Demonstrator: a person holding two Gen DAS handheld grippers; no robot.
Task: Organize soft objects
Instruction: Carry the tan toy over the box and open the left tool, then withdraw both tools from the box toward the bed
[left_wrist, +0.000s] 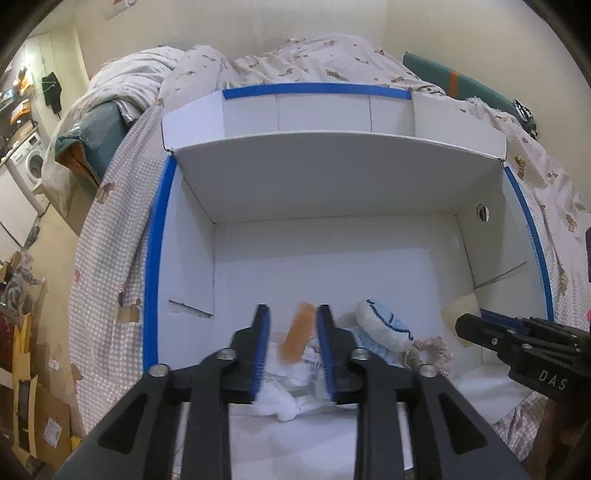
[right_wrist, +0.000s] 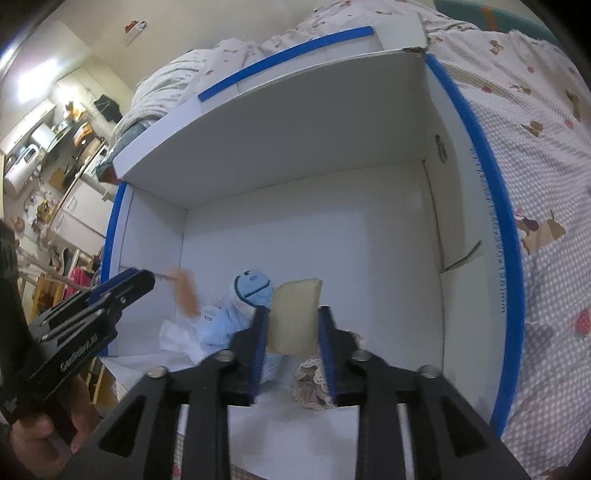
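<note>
"DAS" on right gripper (left_wrist: 480, 329), perhaps cropped

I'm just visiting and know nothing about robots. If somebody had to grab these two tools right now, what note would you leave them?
Left gripper: open, with an orange strip loose between its fingers, inside the white box.
Right gripper: a beige pad fills the gap between its fingers; I cannot tell whether it is gripped.
Already in the box, near end: blue plush toy, scrunchie, white bundle.
Left to do: probably let the strip and pad settle in the box.
</note>
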